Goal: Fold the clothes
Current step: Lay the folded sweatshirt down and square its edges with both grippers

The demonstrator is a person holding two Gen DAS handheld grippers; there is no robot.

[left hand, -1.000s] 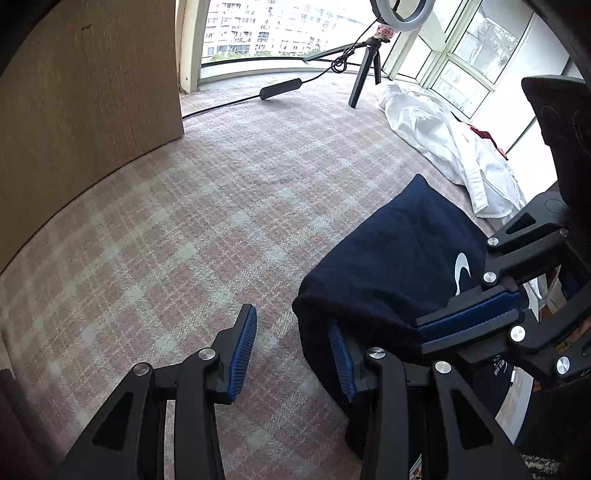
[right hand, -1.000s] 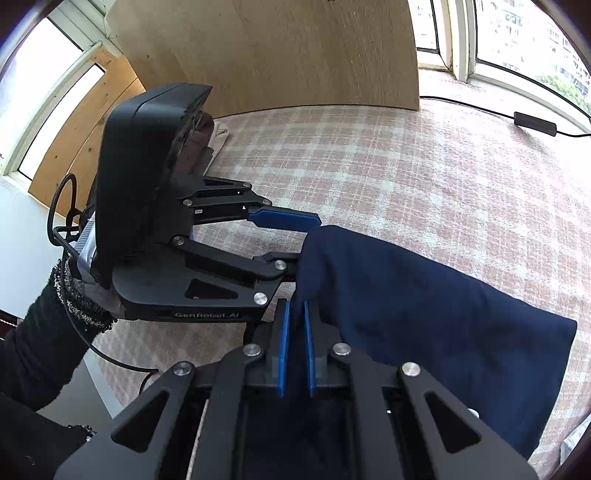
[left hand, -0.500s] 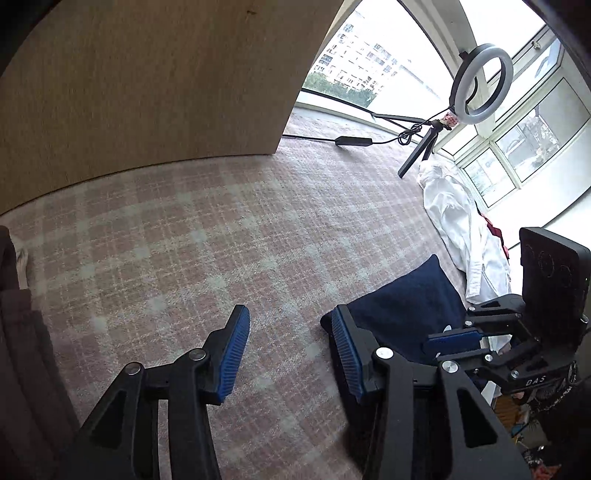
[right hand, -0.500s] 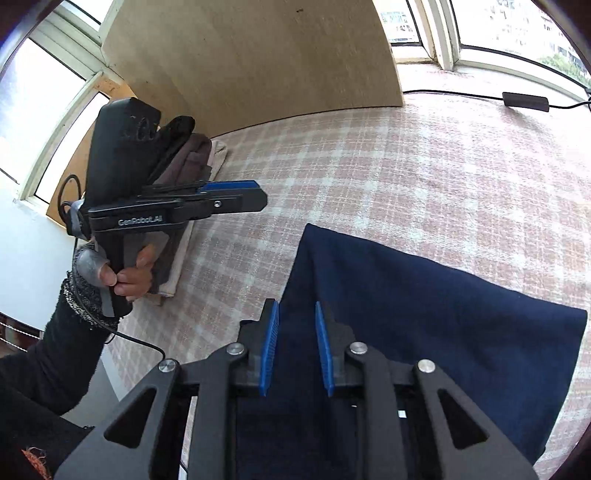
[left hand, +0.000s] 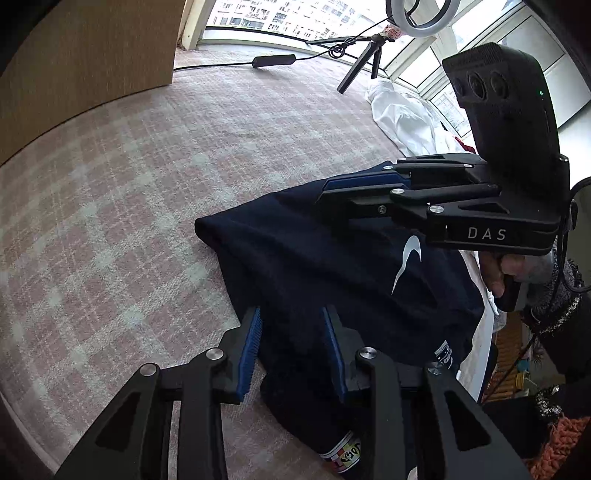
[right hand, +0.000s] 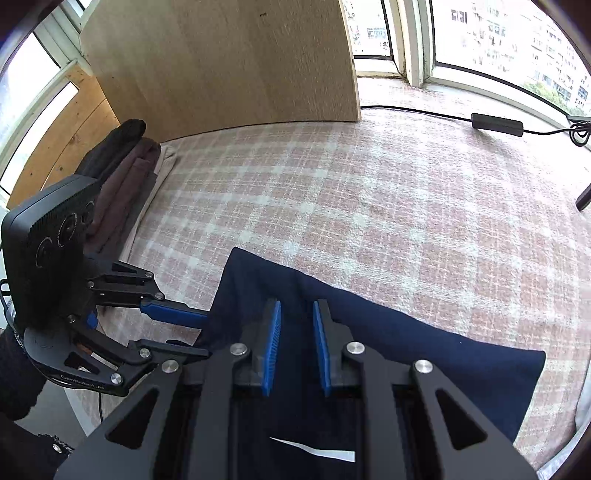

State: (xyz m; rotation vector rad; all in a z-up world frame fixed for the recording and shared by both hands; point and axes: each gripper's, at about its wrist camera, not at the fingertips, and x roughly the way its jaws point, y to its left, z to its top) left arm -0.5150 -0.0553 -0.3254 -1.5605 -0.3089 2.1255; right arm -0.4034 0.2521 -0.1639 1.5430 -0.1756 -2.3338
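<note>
Left wrist view: the navy garment (left hand: 332,258) is lying bunched on the pink plaid cover (left hand: 129,184), near and to the right, with its white swoosh mark (left hand: 406,262) facing up. The left gripper (left hand: 291,314) is straddling the garment's near left edge. Its blue pads (left hand: 249,350) are standing apart, with dark cloth filling the space between them. Whether they are already pressing on it I cannot tell.

The right gripper (left hand: 325,188), held by a hand (left hand: 506,273), is reaching in from the right over the garment's far edge. In the right wrist view, the right gripper (right hand: 295,306) is pointing down at the navy garment (right hand: 406,350). Its pads (right hand: 271,343) are standing apart with a strip of the cloth showing between them. The left gripper (right hand: 201,332) is coming in from the left, one finger above and one below the garment's left edge.

A second ago the right pads were almost together on the cloth, and now they are standing wider. The left gripper was then sitting mostly over bare plaid, with the cloth at its right finger only. Half a second ago it was swung further off to the left.

Farther out, white clothing (left hand: 402,118) is lying at the far right, under a ring light (left hand: 421,14). A stack of folded clothes (right hand: 125,177) is resting at the left beside a wooden board (right hand: 221,62).
</note>
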